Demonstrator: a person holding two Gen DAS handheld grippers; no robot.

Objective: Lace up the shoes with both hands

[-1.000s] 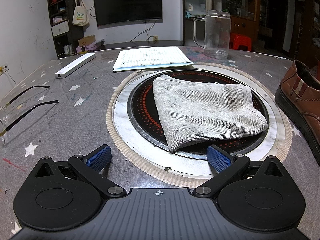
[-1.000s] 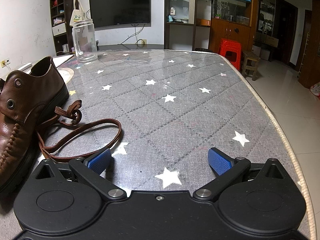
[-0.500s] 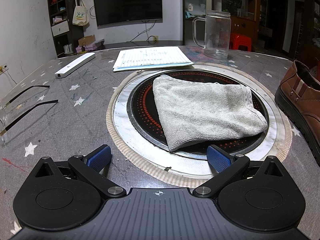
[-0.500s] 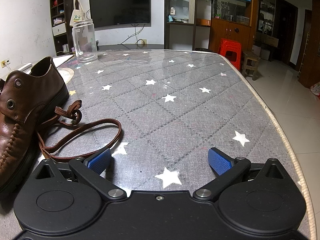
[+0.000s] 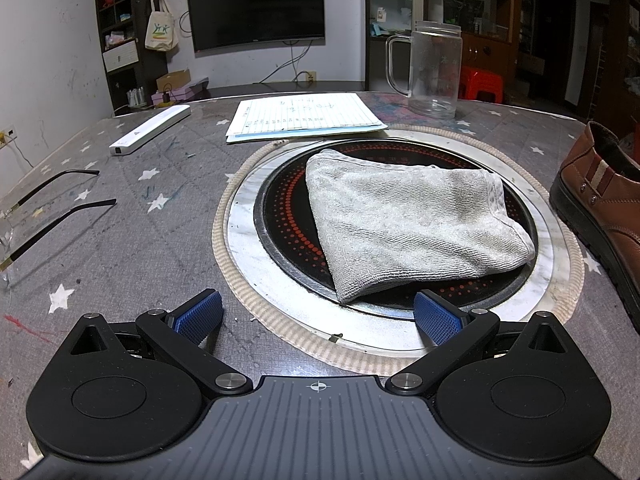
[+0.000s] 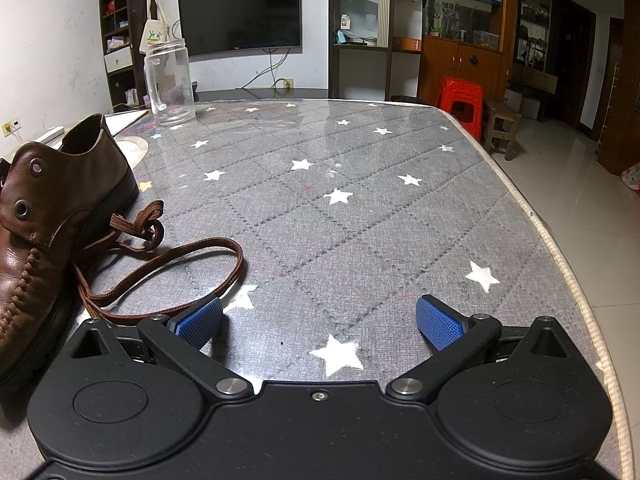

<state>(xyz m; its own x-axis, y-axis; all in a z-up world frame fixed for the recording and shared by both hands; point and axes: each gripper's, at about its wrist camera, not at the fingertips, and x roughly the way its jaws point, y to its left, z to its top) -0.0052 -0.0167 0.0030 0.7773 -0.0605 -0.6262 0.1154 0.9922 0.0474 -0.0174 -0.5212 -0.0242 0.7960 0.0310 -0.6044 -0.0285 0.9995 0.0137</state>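
Note:
A brown leather shoe (image 6: pixel 44 216) stands at the left edge of the right wrist view, two empty metal eyelets showing on its side. Its brown lace (image 6: pixel 168 260) lies in loose loops on the table beside it. My right gripper (image 6: pixel 320 320) rests low on the table, open and empty, its left blue pad (image 6: pixel 198 320) just short of the lace loop. The same shoe (image 5: pixel 600 208) shows heel-first at the right edge of the left wrist view. My left gripper (image 5: pixel 318 316) is open and empty, well left of the shoe, in front of the round hob.
A grey folded cloth (image 5: pixel 408 224) lies on a round black hob (image 5: pixel 288 216) set in the table. Papers (image 5: pixel 304 116), a clear jug (image 5: pixel 434 68), a white bar (image 5: pixel 150 130) and glasses (image 5: pixel 44 208) lie around. The table's right edge (image 6: pixel 560 256) drops to the floor.

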